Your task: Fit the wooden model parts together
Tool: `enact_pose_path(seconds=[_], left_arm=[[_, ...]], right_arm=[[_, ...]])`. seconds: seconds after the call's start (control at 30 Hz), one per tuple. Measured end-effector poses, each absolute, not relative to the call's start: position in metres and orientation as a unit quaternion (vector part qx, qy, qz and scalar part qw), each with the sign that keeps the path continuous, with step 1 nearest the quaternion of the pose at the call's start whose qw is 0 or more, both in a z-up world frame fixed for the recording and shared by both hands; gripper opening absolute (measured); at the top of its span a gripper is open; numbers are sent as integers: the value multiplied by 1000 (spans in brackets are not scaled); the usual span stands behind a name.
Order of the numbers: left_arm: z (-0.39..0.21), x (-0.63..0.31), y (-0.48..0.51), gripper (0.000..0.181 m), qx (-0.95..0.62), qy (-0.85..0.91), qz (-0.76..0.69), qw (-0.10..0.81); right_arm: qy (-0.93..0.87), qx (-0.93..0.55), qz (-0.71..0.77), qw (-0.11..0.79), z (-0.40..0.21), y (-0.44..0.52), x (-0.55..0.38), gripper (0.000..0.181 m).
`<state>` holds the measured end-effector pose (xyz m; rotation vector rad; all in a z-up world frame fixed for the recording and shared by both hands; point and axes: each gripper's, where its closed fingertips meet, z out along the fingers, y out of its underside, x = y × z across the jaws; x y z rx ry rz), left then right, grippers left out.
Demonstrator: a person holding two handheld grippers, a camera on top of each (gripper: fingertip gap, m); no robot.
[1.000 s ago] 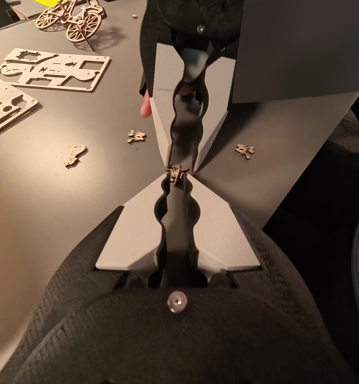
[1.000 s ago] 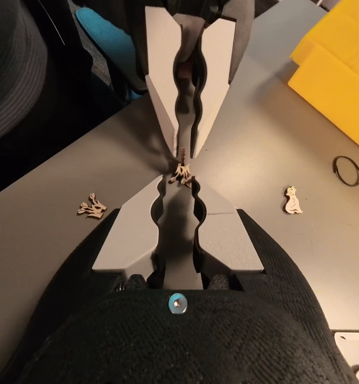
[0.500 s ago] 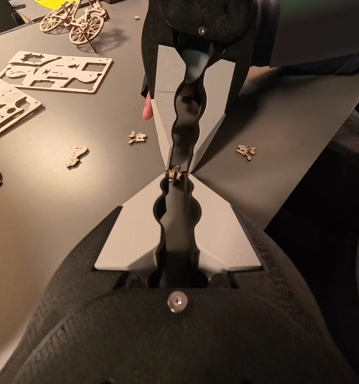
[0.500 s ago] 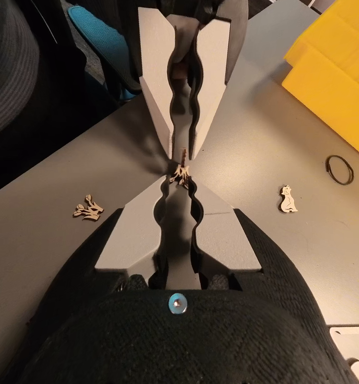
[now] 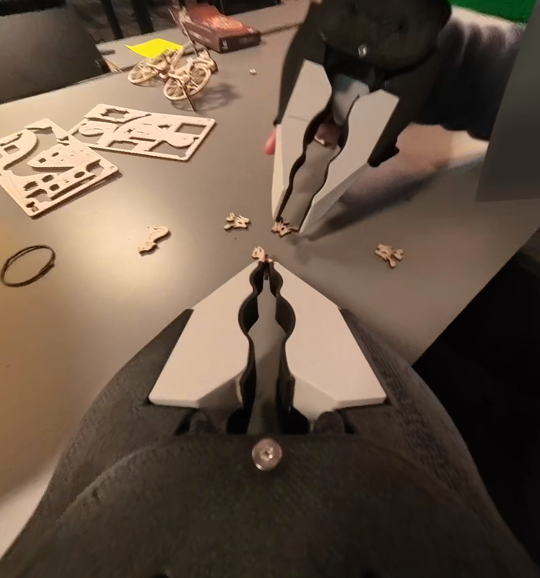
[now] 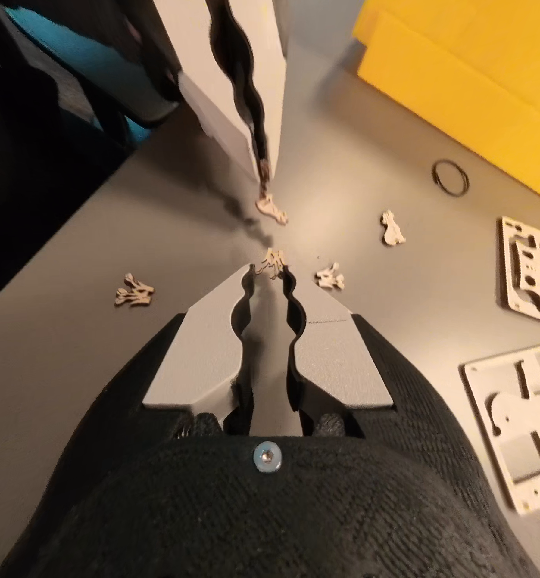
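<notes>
Left gripper (image 5: 264, 262) pinched on small wooden piece (image 5: 260, 253), right gripper (image 6: 269, 268) clamped on branching wooden part (image 6: 273, 261), tips apart, grey table (image 5: 137, 281) beneath.

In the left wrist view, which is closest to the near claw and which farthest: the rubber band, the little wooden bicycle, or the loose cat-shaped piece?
From the left claw:
1. Cat-shaped piece, lying flat on the table, just to the left.
2. Rubber band, farther left on the table.
3. Wooden bicycle, standing at the far end, near the yellow note.

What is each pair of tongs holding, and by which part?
The left tongs pinch a small wooden piece by its lower edge; the right tongs grip a branchy piece by its base.
</notes>
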<state>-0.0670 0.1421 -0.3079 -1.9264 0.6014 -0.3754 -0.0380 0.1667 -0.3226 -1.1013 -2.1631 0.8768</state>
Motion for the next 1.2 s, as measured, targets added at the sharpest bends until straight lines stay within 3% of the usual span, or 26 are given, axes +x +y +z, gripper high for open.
enact_pose_path(seconds=[0.1, 0.27, 0.33, 0.43, 0.6, 0.97, 1.13, 1.2], left_arm=[[-292, -66, 142, 1, -782, 219, -184, 554], [-268, -61, 138, 1, -741, 203, -202, 608], [-249, -57, 134, 1, -704, 218, -188, 649], [-220, -43, 131, 1, -642, 266, -139, 706], [-202, -15, 127, 1, -562, 348, -26, 750], [-195, 1, 121, 1, -500, 383, 75, 773], [-208, 7, 124, 3, -507, 398, 84, 760], [-225, 6, 131, 31, -556, 405, 51, 724]], right_arm=[[-795, -453, 305, 263, -332, 176, -32, 19], [-756, -516, 306, 263, -325, 181, -30, 43], [-715, -551, 315, 292, -308, 187, -30, 37], [-605, -582, 457, 294, -262, 170, -31, 21], [-474, -580, 612, 255, -217, 148, -21, 15], [-456, -569, 626, 277, -192, 135, -5, 14], [-491, -583, 585, 277, -203, 137, -5, 1], [-513, -603, 539, 287, -215, 151, 0, 1]])
